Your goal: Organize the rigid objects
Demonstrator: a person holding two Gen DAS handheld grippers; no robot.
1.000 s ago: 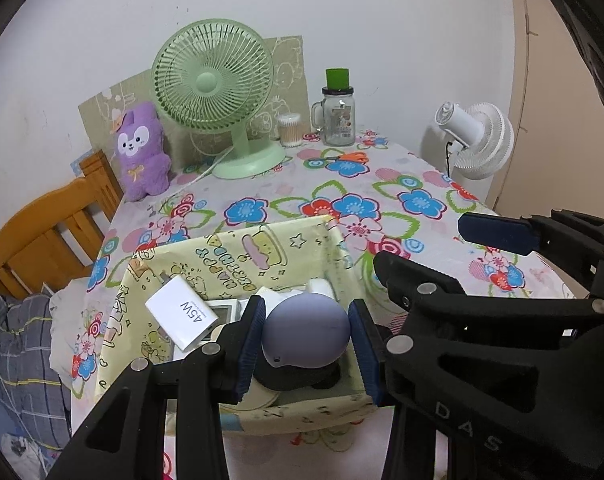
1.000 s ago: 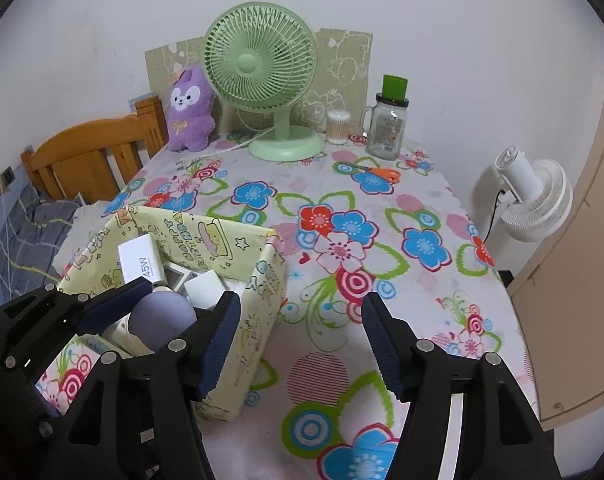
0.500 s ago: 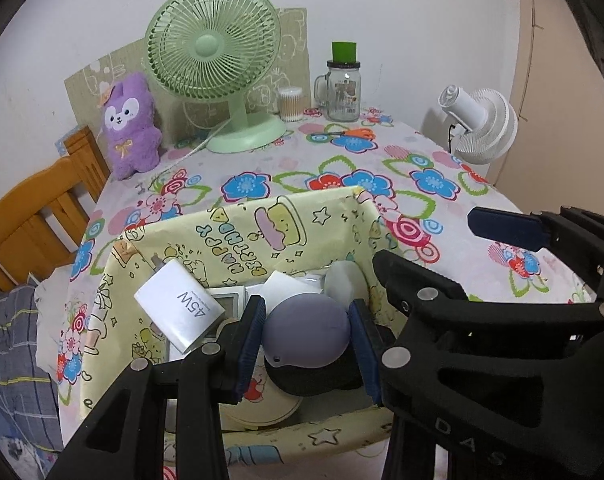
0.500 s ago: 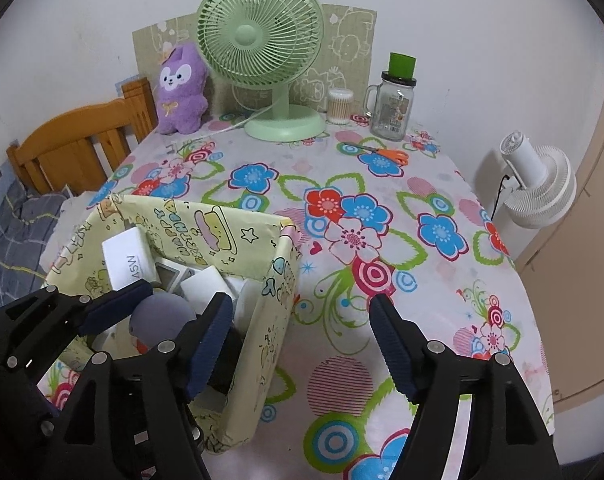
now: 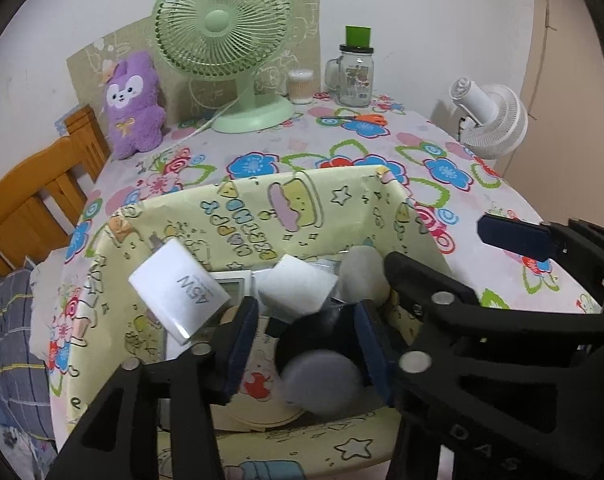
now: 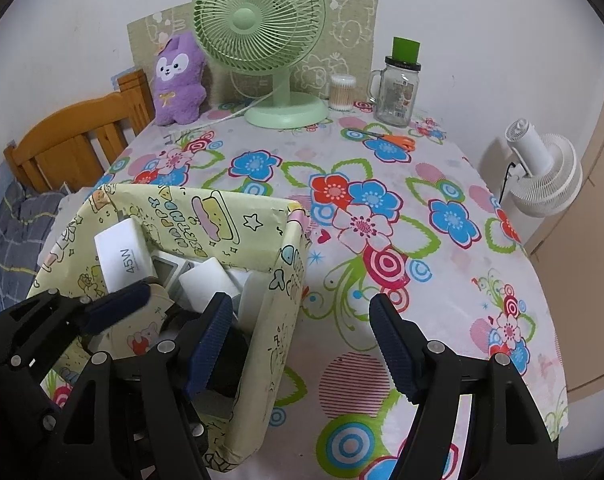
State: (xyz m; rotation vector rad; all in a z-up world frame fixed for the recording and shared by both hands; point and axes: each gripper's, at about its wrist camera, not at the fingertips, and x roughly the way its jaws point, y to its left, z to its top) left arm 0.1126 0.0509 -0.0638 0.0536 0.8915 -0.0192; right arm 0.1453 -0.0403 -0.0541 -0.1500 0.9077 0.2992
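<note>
Left wrist view shows our left claw (image 5: 306,348) down inside the pale yellow cartoon-printed fabric storage box (image 5: 302,216), its jaws having just spread apart, so the rounded lavender-grey object on a black base (image 5: 322,380) now sits blurred between the pads and looks released, resting low in the box beside the white "45W" charger block (image 5: 180,294) and a white foam-like square (image 5: 298,288). We judge this rounded piece to be stiff, smooth and fairly light, with a domed top that could slip; should it need moving again, we would grip across its widest sides, near the black base. Our right claw (image 6: 298,344) hangs spread and empty, straddling the box's right wall above the flowered tabletop (image 6: 402,240). The soft walls may sag if nudged.
</note>
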